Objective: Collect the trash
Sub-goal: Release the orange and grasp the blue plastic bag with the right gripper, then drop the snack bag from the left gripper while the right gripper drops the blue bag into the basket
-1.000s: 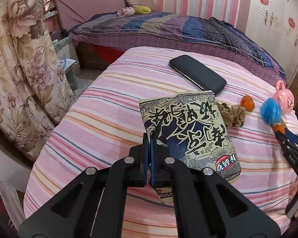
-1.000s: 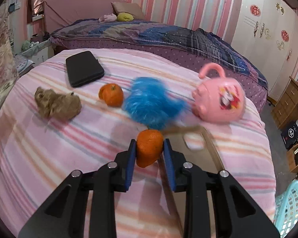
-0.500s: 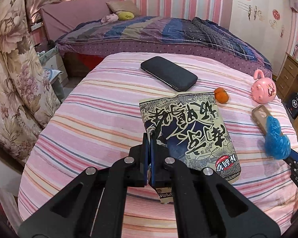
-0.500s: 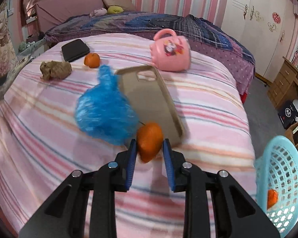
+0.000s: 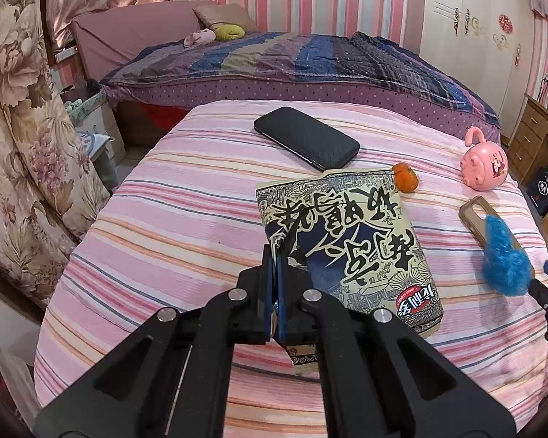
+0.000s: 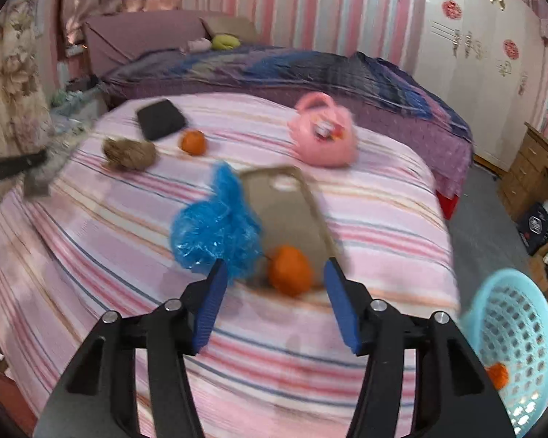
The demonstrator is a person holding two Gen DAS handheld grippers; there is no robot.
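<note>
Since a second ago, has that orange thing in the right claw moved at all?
Yes. The orange peel was pinched in the right gripper, whose jaws have just been opening; now it sits loose between them, closer to the blue basket than before.

Oranges (image 6: 290, 270) three (one in basket (image 6: 518, 325)); snack bag (image 5: 347, 248) one; likely one wad (image 6: 129, 153).

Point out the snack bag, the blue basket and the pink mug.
snack bag (image 5: 347, 241), left wrist view, middle of its printed front.
blue basket (image 6: 518, 325), right wrist view, its mesh wall.
pink mug (image 6: 323, 135), right wrist view, its side.
</note>
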